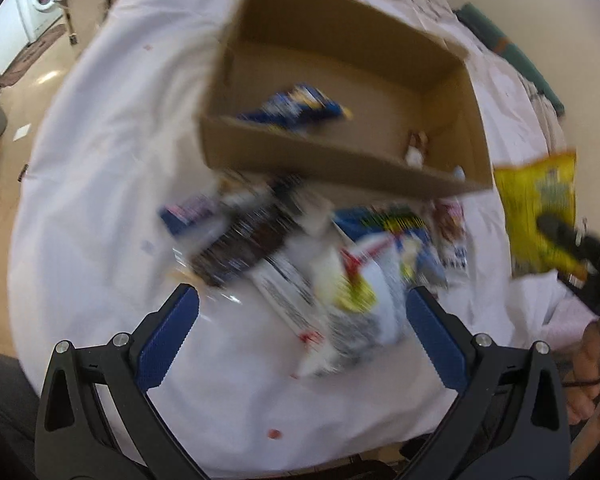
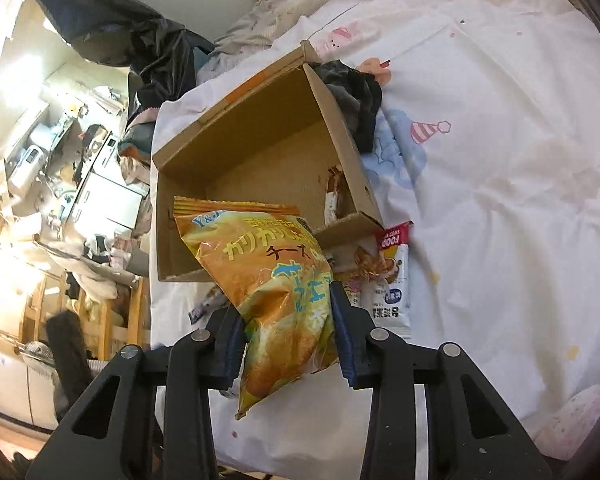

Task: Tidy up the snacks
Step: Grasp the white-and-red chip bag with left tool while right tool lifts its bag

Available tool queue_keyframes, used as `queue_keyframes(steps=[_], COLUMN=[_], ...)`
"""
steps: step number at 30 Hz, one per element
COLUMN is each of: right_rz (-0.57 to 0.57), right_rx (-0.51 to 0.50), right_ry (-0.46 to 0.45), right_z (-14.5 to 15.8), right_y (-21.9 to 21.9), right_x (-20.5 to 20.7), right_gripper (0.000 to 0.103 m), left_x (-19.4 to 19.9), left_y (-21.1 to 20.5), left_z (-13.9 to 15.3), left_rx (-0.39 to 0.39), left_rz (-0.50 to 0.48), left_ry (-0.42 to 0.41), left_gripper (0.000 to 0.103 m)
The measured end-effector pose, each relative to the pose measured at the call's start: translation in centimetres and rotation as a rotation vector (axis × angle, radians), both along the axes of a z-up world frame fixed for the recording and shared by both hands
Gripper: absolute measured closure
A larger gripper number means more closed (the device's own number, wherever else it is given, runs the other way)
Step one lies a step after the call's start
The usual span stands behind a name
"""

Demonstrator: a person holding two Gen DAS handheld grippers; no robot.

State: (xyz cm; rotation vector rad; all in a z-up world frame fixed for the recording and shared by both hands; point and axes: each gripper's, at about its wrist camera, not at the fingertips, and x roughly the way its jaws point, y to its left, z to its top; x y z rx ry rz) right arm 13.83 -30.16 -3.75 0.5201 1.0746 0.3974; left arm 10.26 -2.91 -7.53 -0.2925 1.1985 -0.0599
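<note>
A heap of loose snack packets (image 1: 300, 256) lies on the white bedsheet (image 1: 100, 184) just in front of the open cardboard box (image 1: 340, 168), crowding the sheet between the left gripper (image 1: 302, 320) and the box's near wall; motion blur hides their labels. In the right wrist view a dark bundle of cloth (image 2: 356, 96) lies against the box's far corner, and a white packet with a red top (image 2: 392, 280) lies on the sheet just beside its near corner. Inside the box are a blue packet (image 1: 296, 110) and a small brown-and-white wrapper (image 2: 334, 194) leaning against one wall. The right gripper (image 2: 288, 320) pinches a yellow-orange chip bag (image 2: 268, 280) by its lower half, off the sheet, with its crimped top edge over the box's near rim. The bag is glossy, crinkled foil with Japanese lettering. The box is plain brown corrugated card, flaps upright. The left gripper's jaws are spread wide with nothing between them, their blue pads ribbed.
</note>
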Motion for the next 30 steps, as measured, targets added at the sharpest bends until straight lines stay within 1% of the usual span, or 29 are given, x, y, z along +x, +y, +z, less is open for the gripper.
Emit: queue_keyframes(steps=[3, 4, 5, 6, 7, 8, 9, 10, 11, 14, 18, 23, 25, 30], right_rz=[-0.001, -0.002, -0.002, -0.001, -0.002, -0.003, -0.003, -0.004, -0.004, -0.001, 0.008, 0.02, 0.024, 0.024], right_rx=[0.012, 0.015, 0.017, 0.02, 0.021, 0.022, 0.023, 0.025, 0.024, 0.028, 0.039, 0.03, 0.032, 0.04], right_ry=[0.006, 0.007, 0.009, 0.012, 0.014, 0.016, 0.019, 0.019, 0.017, 0.013, 0.007, 0.0, -0.007, -0.042], right_z=[0.1, 0.1, 0.0, -0.1, -0.1, -0.1, -0.1, -0.2, -0.1, -0.1, 0.1, 0.2, 0.3, 1.1], right_y=[-0.2, -0.3, -0.4, -0.5, -0.7, -0.8, -0.9, -1.0, -1.1, -1.3, -1.0, 0.0, 0.4, 1.1], right_x=[0.0, -0.1, -0.2, -0.2, -0.3, -0.4, -0.5, -0.7, -0.7, -0.9, -0.9, -0.6, -0.6, -0.6], right_gripper=[0.063, 0.063, 0.063, 0.063, 0.063, 0.063, 0.063, 0.063, 0.063, 0.063, 0.063, 0.063, 0.063, 0.063], left_x=[0.0, 0.0, 0.1, 0.3, 0.4, 0.4, 0.3, 0.2, 0.1, -0.3, -0.6, -0.4, 0.1, 1.9], left_y=[-2.3, -2.9, -3.2, -3.6, -3.8, -3.9, -3.9, -3.9, -3.9, -3.5, -2.1, -0.4, 0.4, 2.1], left_z=[-1.3, -1.8, -2.3, -2.8, -3.3, -3.7, -3.9, -3.9, -3.7, -2.9, -0.9, 3.2, 4.9, 7.4], left_rx=[0.019, 0.018, 0.014, 0.007, -0.003, -0.033, -0.075, -0.08, -0.069, -0.062, -0.067, -0.044, -0.014, 0.014], left_rz=[-0.018, -0.022, -0.027, -0.031, -0.034, -0.038, -0.045, -0.053, -0.067, -0.093, -0.075, -0.076, -0.078, -0.056], left_ry=[0.024, 0.037, 0.051, 0.066, 0.082, 0.091, 0.096, 0.095, 0.085, 0.072, 0.046, -0.037, -0.084, -0.135], left_gripper=[0.008, 0.013, 0.022, 0.027, 0.04, 0.056, 0.06, 0.064, 0.069, 0.073, 0.074, 0.074, 0.074, 0.074])
